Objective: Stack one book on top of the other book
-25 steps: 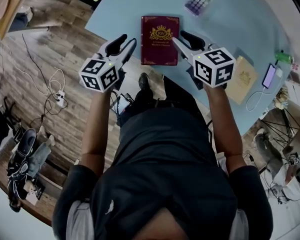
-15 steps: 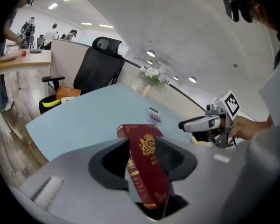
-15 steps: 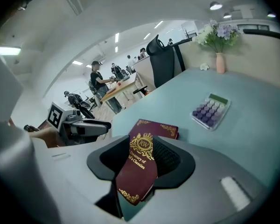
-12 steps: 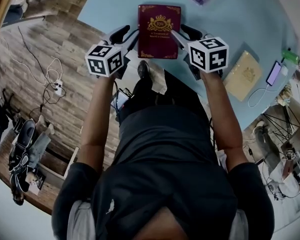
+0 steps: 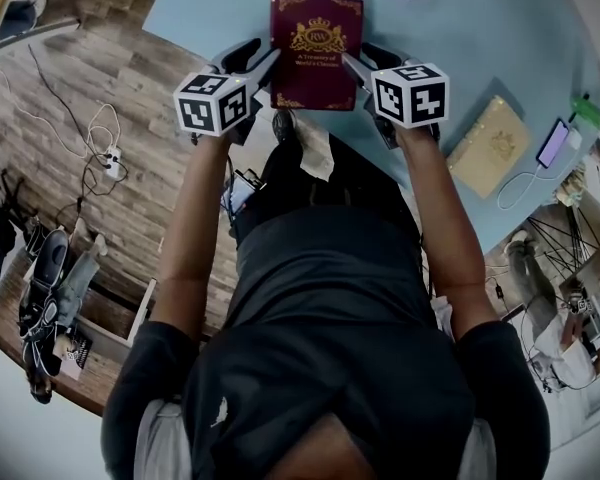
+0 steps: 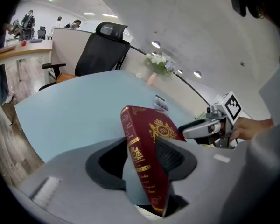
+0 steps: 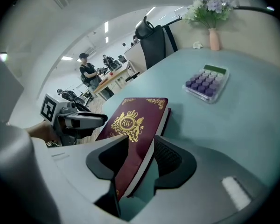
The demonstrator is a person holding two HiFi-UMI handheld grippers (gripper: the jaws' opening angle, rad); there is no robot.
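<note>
A dark red book (image 5: 315,53) with a gold crest lies flat on the pale blue table (image 5: 450,38), close to its near edge. My left gripper (image 5: 258,60) straddles the book's near left corner; the spine (image 6: 139,155) stands between its spread jaws with a gap on one side. My right gripper (image 5: 365,60) straddles the near right corner. Its jaws have just been opening, with the book's page edge (image 7: 142,160) between them and a sliver of table showing beside one pad. A tan book (image 5: 488,148) lies apart at the right.
A purple keypad (image 7: 206,82) sits beyond the red book. A phone (image 5: 552,144) on a cable and a green bottle (image 5: 587,111) lie at the far right. A vase of flowers (image 7: 213,27) stands at the back. A black chair (image 6: 102,50) stands beyond the table.
Both grippers have come down and forward from in front of the red book to its two near corners, and their jaws now flank its edges. The book has not moved.
</note>
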